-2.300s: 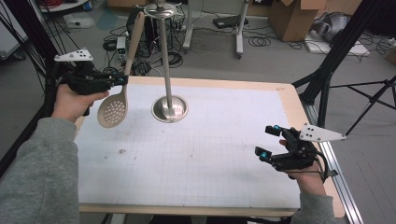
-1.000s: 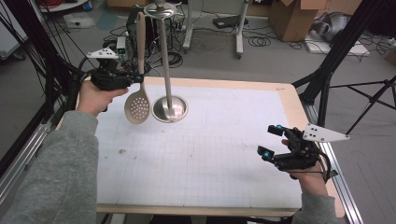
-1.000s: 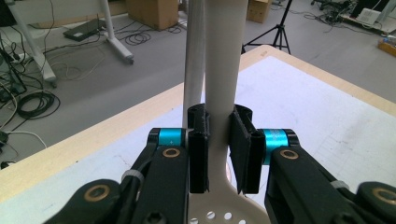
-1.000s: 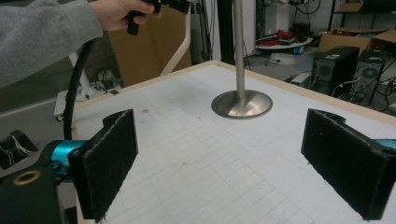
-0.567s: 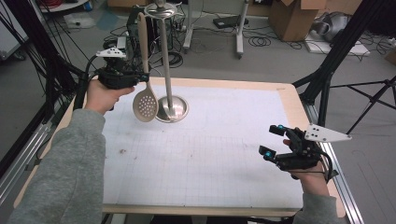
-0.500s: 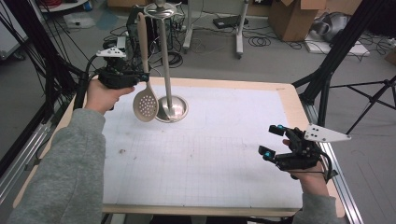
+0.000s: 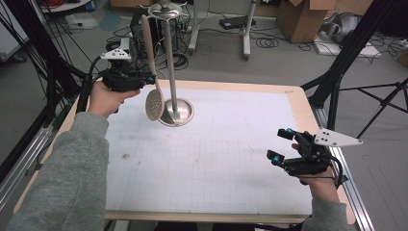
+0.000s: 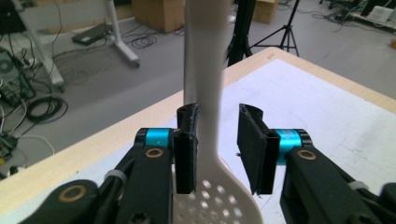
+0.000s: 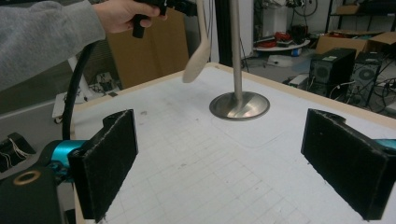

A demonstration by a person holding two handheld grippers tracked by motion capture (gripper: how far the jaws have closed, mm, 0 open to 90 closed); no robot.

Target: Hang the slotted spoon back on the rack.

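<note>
progress first, from the high view: we are hanging a slotted spoon (image 7: pixel 154 102) on the metal stand (image 7: pixel 176 111) that stands near the table's (image 7: pixel 250 207) far-left corner. the spoon's long handle is reaching up to the stand's top ring, and its perforated bowl is dangling just beside the pole, clear of the white mat. whether the handle's end is already sitting on a hook we cannot tell from here. our left gripper (image 7: pixel 142 79) is staying level at mid-handle, above the far-left edge. our right gripper (image 7: pixel 281 145) is waiting near the right edge, close to the near-right corner, jaws wide apart with nothing between them.

in the left gripper view, the left gripper (image 8: pixel 218 149) is loosening: its jaws have just been opening. the handle of the spoon (image 8: pixel 205 116) is standing between the pads, lying against the left-hand one, with a clear gap to the other, so we are no longer pinching it. the spoon appears to be hanging on its own, which suggests the placing is nearly done.

in the right gripper view, the right gripper (image 9: pixel 219 165) is showing both pads far apart over bare mat, with the stand (image 9: pixel 239 105) and the spoon (image 9: pixel 198 53) farther off.

what is left, we judge: opening fully and drawing the left hand away without knocking the spoon off.
</note>
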